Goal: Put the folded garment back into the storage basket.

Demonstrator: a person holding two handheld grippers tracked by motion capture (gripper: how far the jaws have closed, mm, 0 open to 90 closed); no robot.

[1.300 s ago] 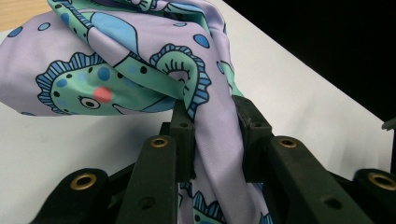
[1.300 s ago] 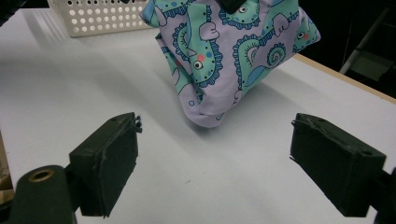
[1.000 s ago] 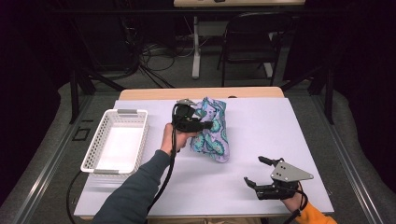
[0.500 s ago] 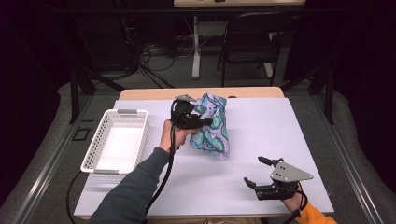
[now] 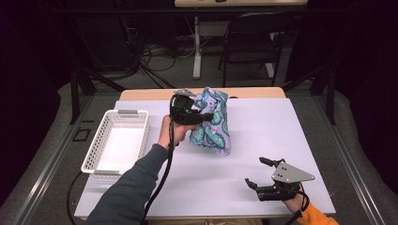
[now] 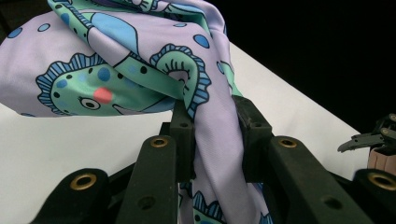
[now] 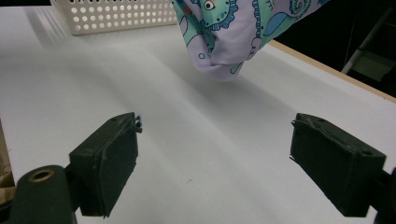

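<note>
A lilac cloth printed with teal and blue sea creatures hangs above the white table, lifted at its upper left by my left gripper. In the left gripper view the jaws are shut on a bunched fold of that cloth, the rest billowing above them. The cloth's lower end dangles just over the tabletop in the right gripper view. My right gripper rests low near the table's front right corner, its jaws open and nothing between its pads.
A white perforated basket stands at the table's left edge, also seen as the basket at the back of the right gripper view. A dark chair and cables lie on the floor behind the table.
My left gripper has risen with the cloth in it, so more of the cloth hangs off the table. The right gripper has stayed where it was.
</note>
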